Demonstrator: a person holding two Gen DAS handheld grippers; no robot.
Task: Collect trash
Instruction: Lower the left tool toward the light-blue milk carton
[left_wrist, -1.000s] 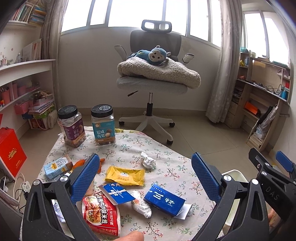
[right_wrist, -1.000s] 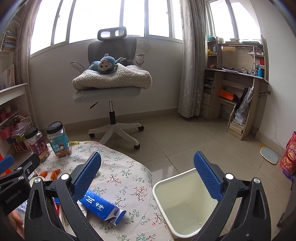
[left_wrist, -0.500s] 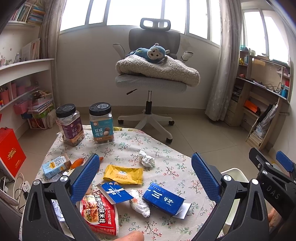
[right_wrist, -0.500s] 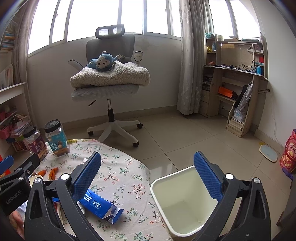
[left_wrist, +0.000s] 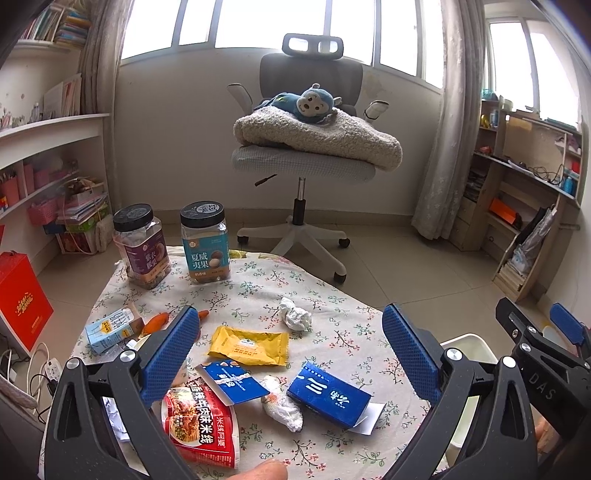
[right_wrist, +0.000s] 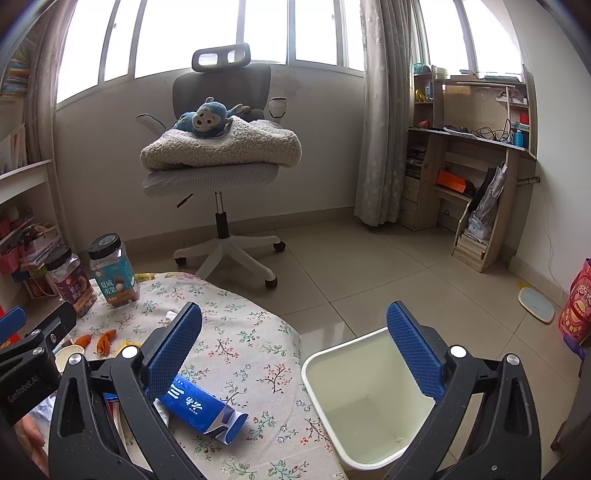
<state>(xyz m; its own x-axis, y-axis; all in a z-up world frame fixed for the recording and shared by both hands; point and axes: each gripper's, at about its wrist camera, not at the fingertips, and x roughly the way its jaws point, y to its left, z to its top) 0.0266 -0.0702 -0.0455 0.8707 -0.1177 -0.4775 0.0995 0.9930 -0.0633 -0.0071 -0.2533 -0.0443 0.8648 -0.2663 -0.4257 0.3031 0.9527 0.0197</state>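
Wrappers litter surface left of bin (right_wrist: 369, 402); blue box (left_wrist: 328, 400) lies crosswise nearest left hand-held gripper (left_wrist: 291, 350), both grippers wide open, empty.

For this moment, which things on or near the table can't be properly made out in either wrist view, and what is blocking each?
- White paper, left wrist view: behind the left hand-held gripper, mostly hidden.
- Red noodle packet, left wrist view: left side covered by the blue finger pad.
- White bin, right wrist view: near rim cut off by the right hand-held gripper frame.
- Carrot pieces, right wrist view: too small to count.
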